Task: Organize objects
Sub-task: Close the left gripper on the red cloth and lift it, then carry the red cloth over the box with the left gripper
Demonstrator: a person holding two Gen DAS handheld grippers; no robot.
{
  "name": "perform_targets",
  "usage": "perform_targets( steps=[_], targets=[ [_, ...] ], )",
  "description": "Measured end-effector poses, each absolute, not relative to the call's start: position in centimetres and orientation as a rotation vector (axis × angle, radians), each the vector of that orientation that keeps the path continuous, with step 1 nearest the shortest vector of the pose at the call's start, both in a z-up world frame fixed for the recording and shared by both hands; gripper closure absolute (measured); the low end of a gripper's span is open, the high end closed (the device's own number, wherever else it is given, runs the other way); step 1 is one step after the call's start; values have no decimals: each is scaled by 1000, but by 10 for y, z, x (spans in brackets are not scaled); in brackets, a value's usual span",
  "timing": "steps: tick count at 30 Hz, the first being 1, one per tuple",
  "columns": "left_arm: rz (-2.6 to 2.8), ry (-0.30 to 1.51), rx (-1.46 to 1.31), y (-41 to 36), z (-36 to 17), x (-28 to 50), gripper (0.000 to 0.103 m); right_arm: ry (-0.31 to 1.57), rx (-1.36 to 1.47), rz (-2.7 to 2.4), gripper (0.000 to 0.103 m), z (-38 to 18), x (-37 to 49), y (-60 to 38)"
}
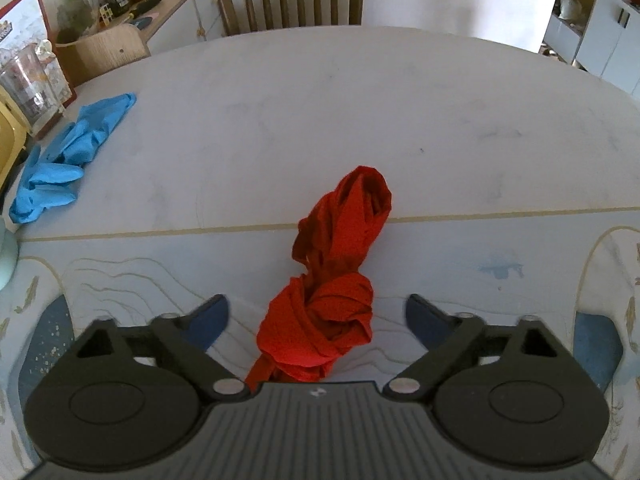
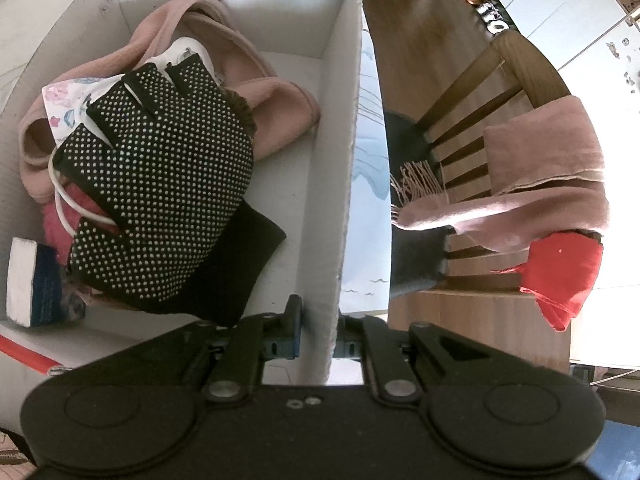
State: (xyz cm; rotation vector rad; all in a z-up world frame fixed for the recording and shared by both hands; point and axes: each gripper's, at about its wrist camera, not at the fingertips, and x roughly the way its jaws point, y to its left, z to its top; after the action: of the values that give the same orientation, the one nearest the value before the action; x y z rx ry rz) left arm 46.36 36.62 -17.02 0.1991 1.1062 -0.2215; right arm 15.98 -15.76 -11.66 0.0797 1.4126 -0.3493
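Red cloth lies between the left gripper's wide, untouching jaws.

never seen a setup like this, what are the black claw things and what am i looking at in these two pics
Each black claw is a hand-held two-finger gripper with a camera looking along its fingers; one picture per gripper. In the left-hand view, the left gripper stands open above a twisted red cloth on a pale table, with blue gloves off to the side. In the right-hand view, the right gripper is clamped on the wall of a cardboard box, which holds a dotted black glove and pink fabric.
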Motion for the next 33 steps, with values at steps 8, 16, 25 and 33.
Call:
perform_targets(
  steps=[8,16,25,33],
  targets=[
    [-198,1113,196,362,-167,459,60,1406,81,-347,93,-118,158,-159],
    [-200,1107,164,341,-144,434,62,1381,92,-340,95,-117,156,-160],
    [-304,1050,173,291,-99,383,62,1350,114,-321,97,-114,152,-163],
    [-392,1008,177,244,-65,343,62,1333,116,-274,98,-115,150,-161]
  ],
)
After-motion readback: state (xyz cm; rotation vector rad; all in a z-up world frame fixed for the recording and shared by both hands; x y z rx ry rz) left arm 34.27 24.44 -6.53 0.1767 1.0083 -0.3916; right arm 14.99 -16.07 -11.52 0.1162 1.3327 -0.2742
